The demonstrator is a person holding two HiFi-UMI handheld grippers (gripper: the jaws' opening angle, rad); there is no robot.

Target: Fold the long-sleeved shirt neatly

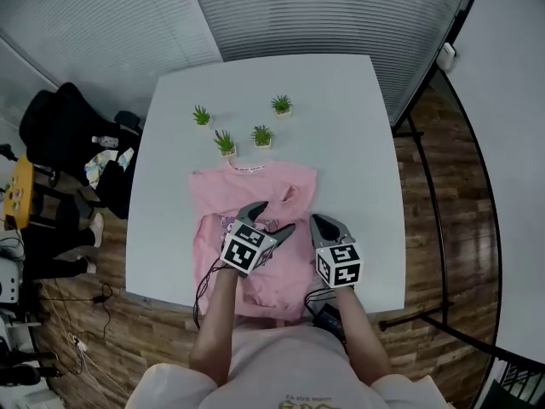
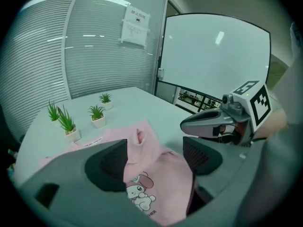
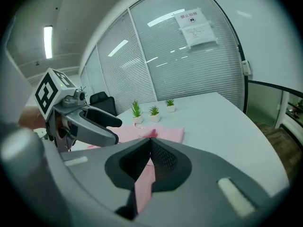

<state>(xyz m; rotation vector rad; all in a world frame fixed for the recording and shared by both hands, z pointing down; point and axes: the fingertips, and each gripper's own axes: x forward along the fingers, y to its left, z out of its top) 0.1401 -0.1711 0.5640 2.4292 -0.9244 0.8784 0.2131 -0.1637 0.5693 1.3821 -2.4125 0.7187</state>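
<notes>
A pink long-sleeved shirt (image 1: 255,190) with a cartoon print lies partly folded on the white table (image 1: 341,126), collar toward the far side. My left gripper (image 1: 271,218) hovers over the shirt's middle with its jaws wide apart. In the left gripper view the shirt (image 2: 156,178) shows between the pads, untouched. My right gripper (image 1: 322,221) sits at the shirt's right edge. In the right gripper view its jaws (image 3: 150,148) are shut on a strip of pink fabric (image 3: 143,186) that hangs between the pads. A small raised fold (image 1: 288,194) stands up near the shirt's right shoulder.
Several small potted plants (image 1: 225,142) stand on the table just beyond the collar. A black chair with bags (image 1: 64,135) is to the left of the table, a black metal frame (image 1: 426,194) to the right. The person's arms (image 1: 217,331) reach over the table's near edge.
</notes>
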